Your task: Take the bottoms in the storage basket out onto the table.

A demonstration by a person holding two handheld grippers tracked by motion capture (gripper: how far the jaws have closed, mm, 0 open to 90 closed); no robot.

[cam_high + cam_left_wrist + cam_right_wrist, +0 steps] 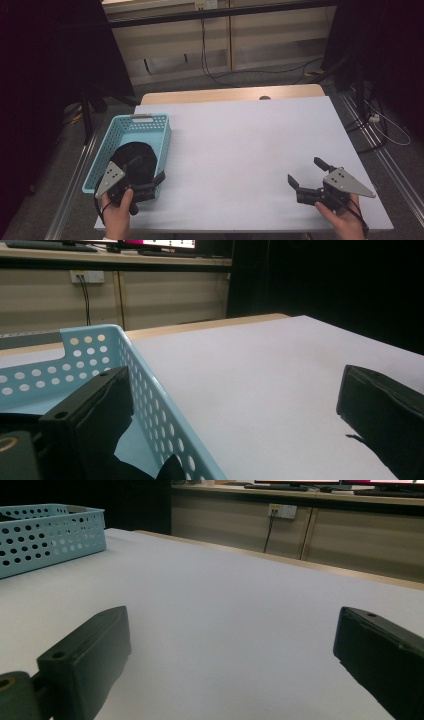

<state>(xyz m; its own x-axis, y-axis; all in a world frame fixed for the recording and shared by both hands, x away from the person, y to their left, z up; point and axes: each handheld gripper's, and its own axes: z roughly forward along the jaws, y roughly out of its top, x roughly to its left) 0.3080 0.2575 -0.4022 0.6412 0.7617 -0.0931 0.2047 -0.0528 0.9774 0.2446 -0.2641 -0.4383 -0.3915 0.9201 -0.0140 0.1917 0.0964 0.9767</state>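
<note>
A light blue perforated basket (142,126) stands at the table's left front, also seen in the left gripper view (155,405) and, far left, in the right gripper view (50,535). A black rounded thing (134,156), possibly folded cloth, lies inside it (125,467). My left gripper (148,170) is open and straddles the basket's right wall near its front corner, one jaw inside the basket and the other over the table (232,410). Near the right front of the table my right gripper (305,170) is open, with only bare table between its jaws (230,645).
The white table top (240,145) has a wooden strip (230,94) along its far edge. Cables (260,72) run over the floor beyond it, and a dark stand (90,100) rises at the far left. Metal rails (372,145) flank the table.
</note>
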